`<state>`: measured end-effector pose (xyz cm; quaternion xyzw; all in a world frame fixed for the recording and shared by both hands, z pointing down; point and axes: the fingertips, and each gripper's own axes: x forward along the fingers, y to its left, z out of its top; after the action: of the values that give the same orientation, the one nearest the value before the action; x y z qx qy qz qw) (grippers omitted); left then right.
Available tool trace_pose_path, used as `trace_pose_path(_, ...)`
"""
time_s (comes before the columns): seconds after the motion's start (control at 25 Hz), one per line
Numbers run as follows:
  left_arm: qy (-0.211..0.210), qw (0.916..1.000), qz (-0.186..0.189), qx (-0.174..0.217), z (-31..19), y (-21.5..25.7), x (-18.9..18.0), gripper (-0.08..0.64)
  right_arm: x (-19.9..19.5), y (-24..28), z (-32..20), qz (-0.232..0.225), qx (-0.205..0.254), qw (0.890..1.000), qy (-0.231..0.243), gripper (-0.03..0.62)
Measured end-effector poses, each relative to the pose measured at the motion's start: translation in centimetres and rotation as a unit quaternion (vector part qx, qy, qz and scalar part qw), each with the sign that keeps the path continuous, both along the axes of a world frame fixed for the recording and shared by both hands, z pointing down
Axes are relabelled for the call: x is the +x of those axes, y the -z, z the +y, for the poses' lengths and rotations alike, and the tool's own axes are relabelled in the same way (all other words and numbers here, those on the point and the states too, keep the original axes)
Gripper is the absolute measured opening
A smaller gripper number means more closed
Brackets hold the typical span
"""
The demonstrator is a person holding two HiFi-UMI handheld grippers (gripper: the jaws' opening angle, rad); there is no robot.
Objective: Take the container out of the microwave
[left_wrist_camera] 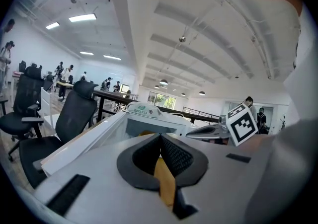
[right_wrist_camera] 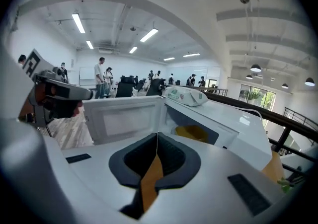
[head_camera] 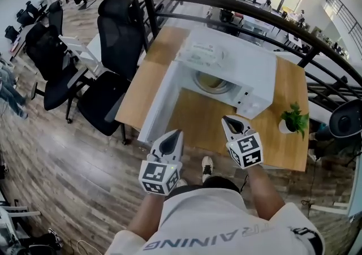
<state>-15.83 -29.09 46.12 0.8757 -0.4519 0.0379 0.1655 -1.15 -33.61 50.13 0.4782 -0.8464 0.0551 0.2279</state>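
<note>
A white microwave (head_camera: 249,67) stands on the wooden table (head_camera: 285,146) with its door (head_camera: 158,101) swung open to the left. Inside sits a yellowish container (head_camera: 210,82) on the turntable, also seen in the right gripper view as a yellow container (right_wrist_camera: 191,132) in the cavity. My left gripper (head_camera: 174,134) is in front of the open door, its jaws shut and empty (left_wrist_camera: 160,136). My right gripper (head_camera: 228,119) is in front of the cavity's right side, short of the opening, with its jaws shut and empty (right_wrist_camera: 157,134). Neither touches the container.
A white-and-green packet (head_camera: 201,53) lies on top of the microwave. A small potted plant (head_camera: 294,119) stands at the table's right edge. Black office chairs (head_camera: 116,39) stand left of the table and a dark railing (head_camera: 237,8) runs behind it.
</note>
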Motion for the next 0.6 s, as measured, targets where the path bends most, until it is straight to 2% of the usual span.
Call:
trace_pose_path(0.12, 0.005, 1.0, 0.0, -0.002, -0.8, 0.0, 0.4, 0.032, 0.2, -1.8, -3.0, 0.041, -0.015, 0.999, -0.002, 0.025)
trace_pose_path(0.2, 0.008, 1.0, -0.002, -0.005, -1.2, -0.3, 0.7, 0.032, 0.0, -3.2, -4.8, 0.067, -0.025, 0.997, 0.009, 0.056)
trace_pose_path(0.48, 0.027, 0.9993, -0.009, -0.022, -2.5, -1.3, 1.2, 0.032, -1.5, -7.8, -10.7, 0.107, -0.061, 0.992, 0.038, 0.123)
trace_pose_path(0.6, 0.037, 0.9988, -0.015, -0.028, -3.1, -1.9, 1.1, 0.032, -1.5, -10.2, -13.2, 0.143, -0.066, 0.987, 0.028, 0.13)
